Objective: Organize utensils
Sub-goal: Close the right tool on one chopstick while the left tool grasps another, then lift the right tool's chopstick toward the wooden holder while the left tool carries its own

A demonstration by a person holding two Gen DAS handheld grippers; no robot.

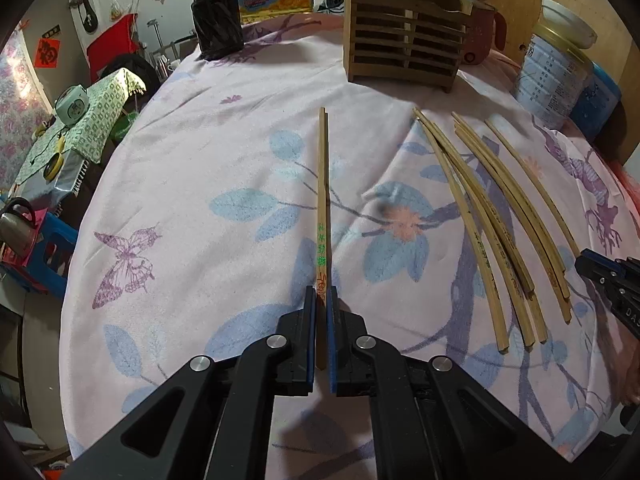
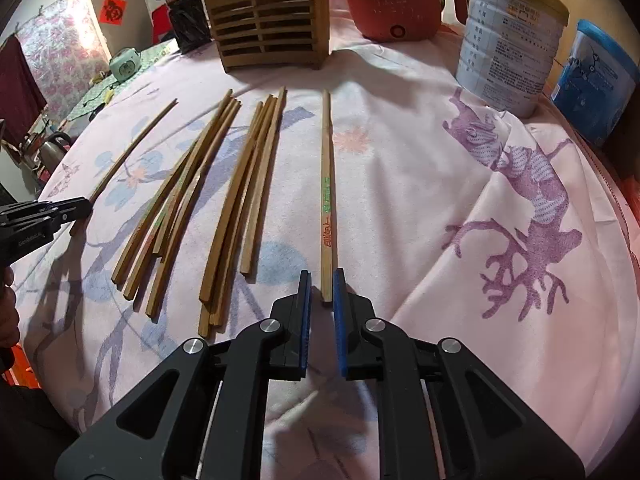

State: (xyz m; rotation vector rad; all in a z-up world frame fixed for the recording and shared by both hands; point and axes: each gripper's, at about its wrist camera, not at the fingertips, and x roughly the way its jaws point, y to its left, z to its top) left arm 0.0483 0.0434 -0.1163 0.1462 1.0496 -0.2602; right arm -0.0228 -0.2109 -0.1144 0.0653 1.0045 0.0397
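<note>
My left gripper (image 1: 321, 294) is shut on the near end of a wooden chopstick (image 1: 322, 200) that points away across the cloth; it also shows at the left of the right wrist view (image 2: 80, 206). My right gripper (image 2: 322, 278) is open, its pads either side of the near end of a single chopstick (image 2: 327, 184) lying on the cloth; its tip shows in the left wrist view (image 1: 588, 262). Several more chopsticks (image 2: 224, 200) lie in loose bundles between the two, also seen in the left wrist view (image 1: 492, 220). A slatted wooden holder (image 1: 404, 46) stands at the back, also in the right wrist view (image 2: 268, 26).
A pink floral cloth (image 1: 200, 152) covers the table. A black container (image 1: 218, 26) stands back left. A red pot (image 2: 394, 0), a white tin (image 2: 510, 40) and a blue tin (image 2: 596, 76) stand back right. The table drops off at left.
</note>
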